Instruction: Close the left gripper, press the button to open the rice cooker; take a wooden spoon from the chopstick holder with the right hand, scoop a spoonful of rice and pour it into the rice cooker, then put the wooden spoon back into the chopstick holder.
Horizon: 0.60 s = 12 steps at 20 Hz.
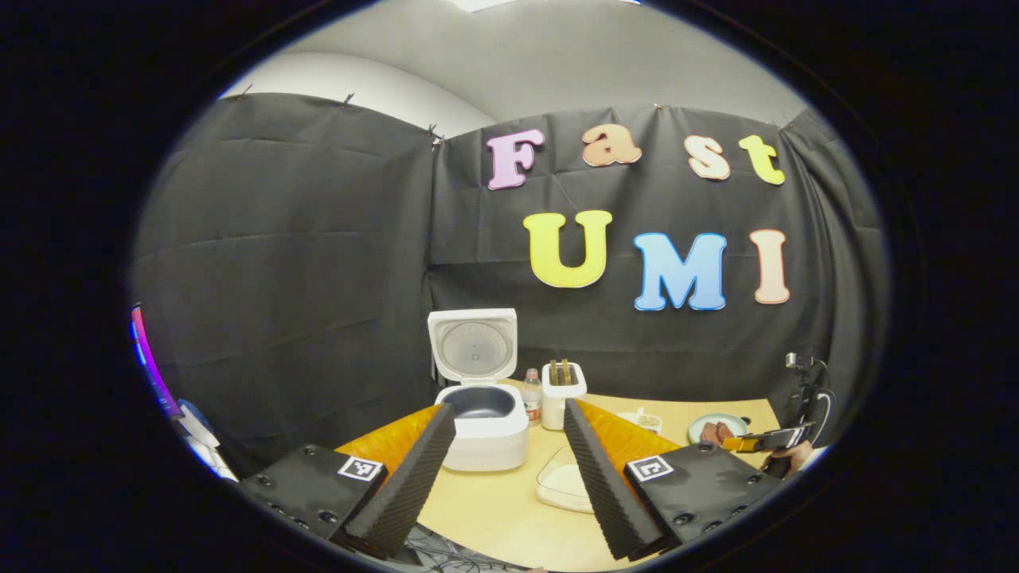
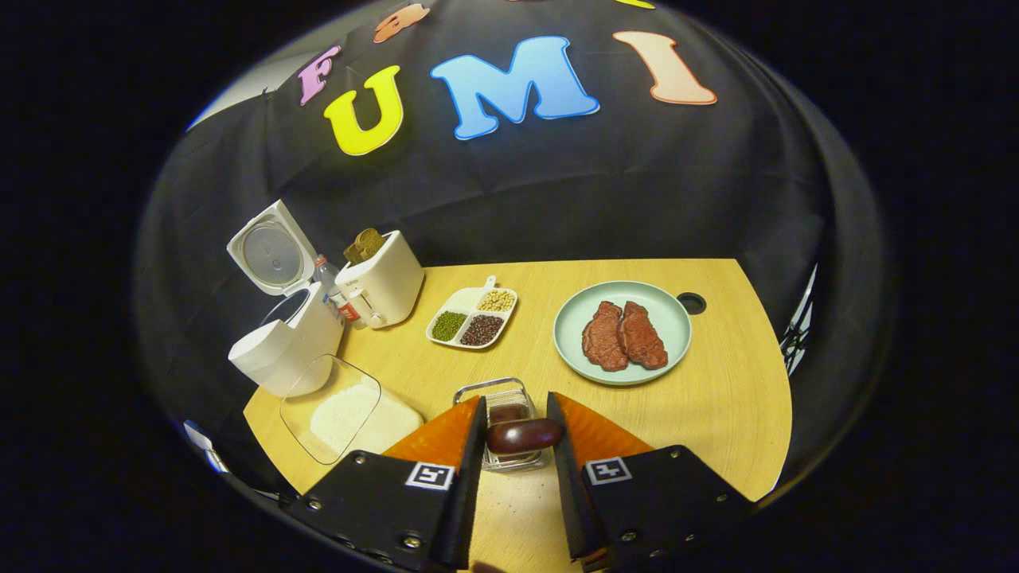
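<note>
Rice cooker [image 1: 483,414] stands on the desk [image 1: 501,509] with lid swung up and upright, dark inner pot exposed. In the left gripper view the left tongs [image 1: 509,469] are released, fingers spread wide, hovering above the desk's near edge and well short of the cooker. Just right of the cooker: a small bottle [image 1: 532,395], then a white toaster [image 1: 563,391] with slices in its slots.

A clear container of rice [image 2: 342,414] lies in front of the cooker, uncovered, white rice heaped inside.

In the right gripper view the right tongs [image 2: 516,436] are narrowed over the chopstick holder [image 2: 504,398], a clear wire-rimmed box at the near side of the desk. The dark rounded end of the wooden spoon [image 2: 524,435] sits between the fingers; both seem to press on it. The rest of the spoon is hidden below.

Farther back: a divided dish of beans [image 2: 471,318] and a pale green plate [image 2: 677,334] carrying two pieces of meat [image 2: 622,336].
</note>
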Motion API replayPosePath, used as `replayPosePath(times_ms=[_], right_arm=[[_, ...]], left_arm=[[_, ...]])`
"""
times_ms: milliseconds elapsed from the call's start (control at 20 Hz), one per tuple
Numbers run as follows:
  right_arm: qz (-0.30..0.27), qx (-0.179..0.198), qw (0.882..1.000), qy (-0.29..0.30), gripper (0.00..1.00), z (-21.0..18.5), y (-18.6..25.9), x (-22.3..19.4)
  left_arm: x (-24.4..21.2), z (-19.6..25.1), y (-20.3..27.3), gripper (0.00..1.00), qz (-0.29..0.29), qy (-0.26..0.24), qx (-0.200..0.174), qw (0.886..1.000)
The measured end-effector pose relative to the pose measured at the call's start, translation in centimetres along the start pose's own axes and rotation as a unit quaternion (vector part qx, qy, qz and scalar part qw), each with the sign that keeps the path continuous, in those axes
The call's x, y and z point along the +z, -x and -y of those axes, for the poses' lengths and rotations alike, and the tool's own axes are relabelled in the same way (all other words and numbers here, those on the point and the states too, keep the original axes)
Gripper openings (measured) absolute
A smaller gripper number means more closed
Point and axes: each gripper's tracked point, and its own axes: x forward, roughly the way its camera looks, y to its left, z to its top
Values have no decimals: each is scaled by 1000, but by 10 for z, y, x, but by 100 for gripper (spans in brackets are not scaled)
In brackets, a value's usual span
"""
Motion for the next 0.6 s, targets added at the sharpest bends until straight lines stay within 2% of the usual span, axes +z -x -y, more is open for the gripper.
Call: replayPosePath(times_ms=[100,150,200,250,300,350,400,550,600], right_arm=[[3,0,1000,-7,57,9,13,2],[7,1,1000,-9,57,12,20,4],[17,4,1000,-14,68,12,26,10],[26,6,999,-19,69,12,30,14],[30,7,999,-23,61,10,33,18],[35,8,999,-23,62,10,35,19],[37,5,999,-21,70,9,37,22],[62,6,998,-13,70,1,55,40],[88,8,996,-8,70,-6,67,54]], left_arm=[[-2,9,-3,92,-1,-2,-8,1000],[-2,12,-5,92,0,-1,-11,1000],[-1,15,-9,92,-1,0,-15,1000],[-2,19,-10,92,-1,0,-19,1000],[0,22,-11,92,1,-1,-22,1000],[-1,24,-14,92,1,-2,-24,1000],[0,26,-15,92,2,-2,-26,1000],[9,24,-19,92,13,-5,-29,999],[12,21,-21,92,17,-8,-30,999]])
